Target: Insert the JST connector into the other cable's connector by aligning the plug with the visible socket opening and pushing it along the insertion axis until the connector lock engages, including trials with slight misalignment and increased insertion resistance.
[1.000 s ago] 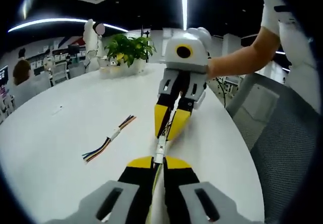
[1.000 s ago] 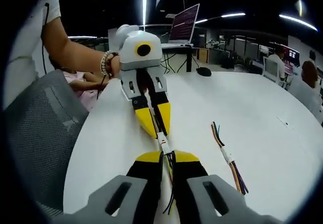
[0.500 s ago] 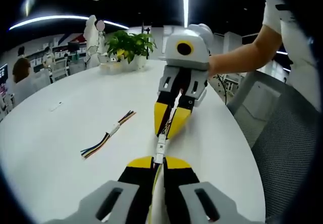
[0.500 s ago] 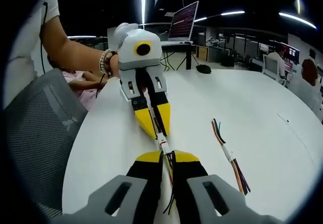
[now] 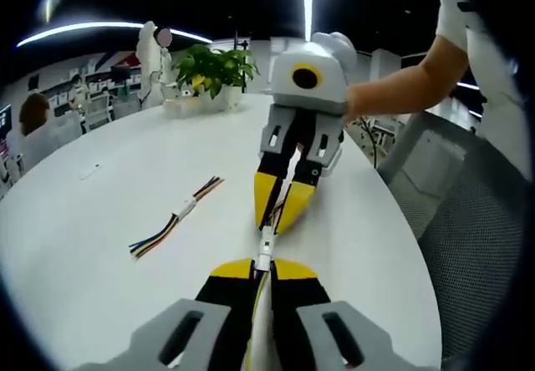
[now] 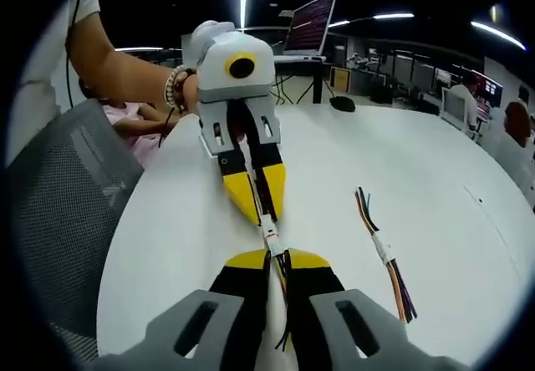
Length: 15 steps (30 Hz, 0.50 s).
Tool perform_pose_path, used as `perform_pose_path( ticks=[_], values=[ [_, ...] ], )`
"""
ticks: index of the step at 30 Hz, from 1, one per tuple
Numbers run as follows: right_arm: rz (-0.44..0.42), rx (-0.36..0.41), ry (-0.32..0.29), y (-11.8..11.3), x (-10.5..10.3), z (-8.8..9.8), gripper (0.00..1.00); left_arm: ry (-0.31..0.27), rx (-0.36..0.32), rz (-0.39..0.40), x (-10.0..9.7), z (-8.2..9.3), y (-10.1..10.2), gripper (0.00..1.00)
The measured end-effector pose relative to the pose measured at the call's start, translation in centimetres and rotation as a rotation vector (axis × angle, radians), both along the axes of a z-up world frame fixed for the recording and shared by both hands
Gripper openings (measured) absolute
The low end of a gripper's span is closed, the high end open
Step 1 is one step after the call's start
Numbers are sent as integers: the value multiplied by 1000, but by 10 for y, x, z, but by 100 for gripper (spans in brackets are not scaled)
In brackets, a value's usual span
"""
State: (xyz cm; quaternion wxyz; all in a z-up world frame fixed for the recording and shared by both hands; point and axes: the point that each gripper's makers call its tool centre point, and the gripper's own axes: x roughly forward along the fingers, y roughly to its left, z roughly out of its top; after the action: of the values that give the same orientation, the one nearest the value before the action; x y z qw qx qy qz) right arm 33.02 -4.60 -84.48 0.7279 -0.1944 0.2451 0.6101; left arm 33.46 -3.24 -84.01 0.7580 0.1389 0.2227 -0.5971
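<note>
Our left tool (image 5: 260, 269) and right tool (image 6: 278, 260) are each pinched on a cable end, tip to tip above the bench (image 5: 100, 204). The white connector (image 5: 265, 246) sits between them. If we push crooked, it may jam or slip.

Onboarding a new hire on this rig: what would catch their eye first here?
The two yellow-tipped grippers meeting nose to nose over the white table: the left gripper and right gripper each pinch a cable, with the white connector bridging them. Next, a spare cable lies loose on the table beside them.
</note>
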Motion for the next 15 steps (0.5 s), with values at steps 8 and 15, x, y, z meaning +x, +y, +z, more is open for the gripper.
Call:
perform_pose_path(
  ticks=[8,15],
  values=[
    [-10,-10,19,-2,2,-8,4,6,5,-1,1,-4,0,1],
    [-27,10,68,-2,2,-12,4,7,17,-9,0,-8,1,1]
  ],
)
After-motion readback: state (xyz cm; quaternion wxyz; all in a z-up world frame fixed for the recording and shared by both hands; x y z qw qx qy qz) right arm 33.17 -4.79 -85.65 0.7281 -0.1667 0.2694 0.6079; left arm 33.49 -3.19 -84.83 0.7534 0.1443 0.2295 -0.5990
